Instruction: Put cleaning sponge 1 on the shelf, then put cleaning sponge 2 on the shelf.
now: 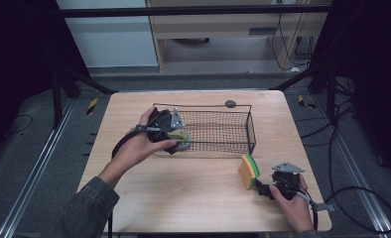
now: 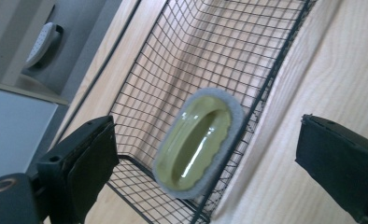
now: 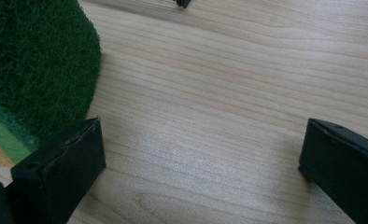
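Scrubber dropped in the basket

The left gripper [image 1: 177, 140], jaws wide, has let the green scrubber [image 2: 198, 142] lean inside the wire basket [image 1: 218, 148] mid-frame; the right gripper [image 1: 264, 190] waits open by the sponge [image 1: 249, 171] (lower right).

left gripper [image 1: 176, 140] jaws spread wide, nothing gripped; right gripper [image 1: 263, 190] jaws wide apart, hand low.

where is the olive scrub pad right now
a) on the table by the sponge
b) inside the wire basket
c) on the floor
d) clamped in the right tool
b: the left gripper view shows the pad inside the basket, leaning on its mesh wall, free of the open left tool.
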